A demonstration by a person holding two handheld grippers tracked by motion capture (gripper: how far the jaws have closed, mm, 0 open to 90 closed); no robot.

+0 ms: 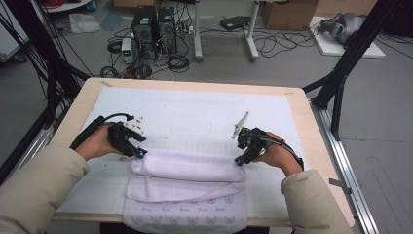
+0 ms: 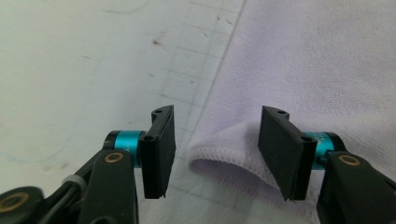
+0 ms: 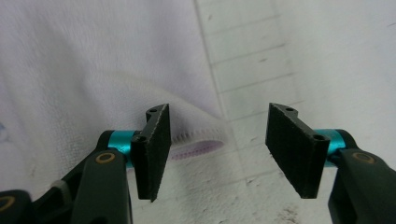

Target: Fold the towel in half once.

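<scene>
Folded towel (image 1: 187, 175) overhangs near table (image 1: 195, 85) edge (far half bare).

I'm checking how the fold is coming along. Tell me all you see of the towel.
The towel is pale lilac terry cloth with a stitched hem and a row of small butterfly prints along its near edge. It lies on the white gridded mat, its far part folded back toward the person into a soft roll. The left claw and right claw sit open at the fold's two ends, gripping nothing.
</scene>
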